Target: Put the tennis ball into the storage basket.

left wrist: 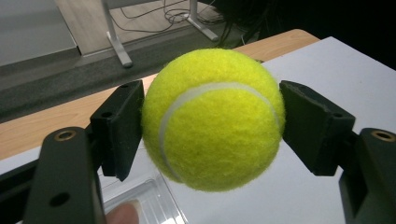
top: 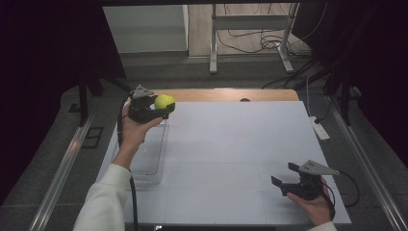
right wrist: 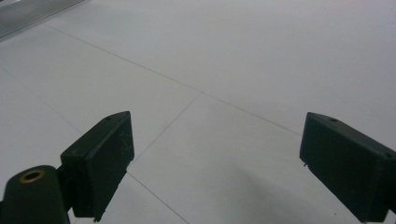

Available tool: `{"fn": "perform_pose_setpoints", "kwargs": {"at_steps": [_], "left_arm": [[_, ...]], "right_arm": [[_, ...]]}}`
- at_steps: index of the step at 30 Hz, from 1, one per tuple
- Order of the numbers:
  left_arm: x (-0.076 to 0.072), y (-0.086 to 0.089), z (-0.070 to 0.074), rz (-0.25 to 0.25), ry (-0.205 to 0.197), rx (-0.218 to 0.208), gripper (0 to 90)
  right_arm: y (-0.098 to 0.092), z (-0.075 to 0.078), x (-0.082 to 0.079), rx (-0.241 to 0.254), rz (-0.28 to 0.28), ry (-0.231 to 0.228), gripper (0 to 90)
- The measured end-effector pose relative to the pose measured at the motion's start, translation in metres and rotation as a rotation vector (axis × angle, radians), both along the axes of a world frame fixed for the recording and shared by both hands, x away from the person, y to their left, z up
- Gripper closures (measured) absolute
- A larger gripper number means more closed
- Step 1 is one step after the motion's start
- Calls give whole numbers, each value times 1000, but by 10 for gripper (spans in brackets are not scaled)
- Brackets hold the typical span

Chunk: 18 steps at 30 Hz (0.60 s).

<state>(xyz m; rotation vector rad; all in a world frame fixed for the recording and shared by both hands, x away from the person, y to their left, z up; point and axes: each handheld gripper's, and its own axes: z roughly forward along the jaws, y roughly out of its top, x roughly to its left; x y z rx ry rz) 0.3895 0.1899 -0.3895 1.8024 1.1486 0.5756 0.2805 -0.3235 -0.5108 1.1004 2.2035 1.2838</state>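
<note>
A yellow-green tennis ball is clamped between the two black pads of my left gripper, which is shut on it. The left hand holds it raised over the far left of the white table, above the far end of a clear plastic tray. My right gripper rests low at the near right corner of the table, jaws wide apart with nothing between them, pointing left across the bare white surface.
The clear tray lies along the table's left edge under the left hand. A wooden strip borders the far edge. Beyond stand metal frame legs and floor cables; a white power strip lies off the right edge.
</note>
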Motion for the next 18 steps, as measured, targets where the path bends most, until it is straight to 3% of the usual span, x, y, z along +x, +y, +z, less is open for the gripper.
{"fn": "perform_pose_setpoints", "kwargs": {"at_steps": [18], "left_arm": [[6, 21, -4, 57, 23, 4, 272]], "right_arm": [[0, 0, 0, -2, -1, 1, 103]]}}
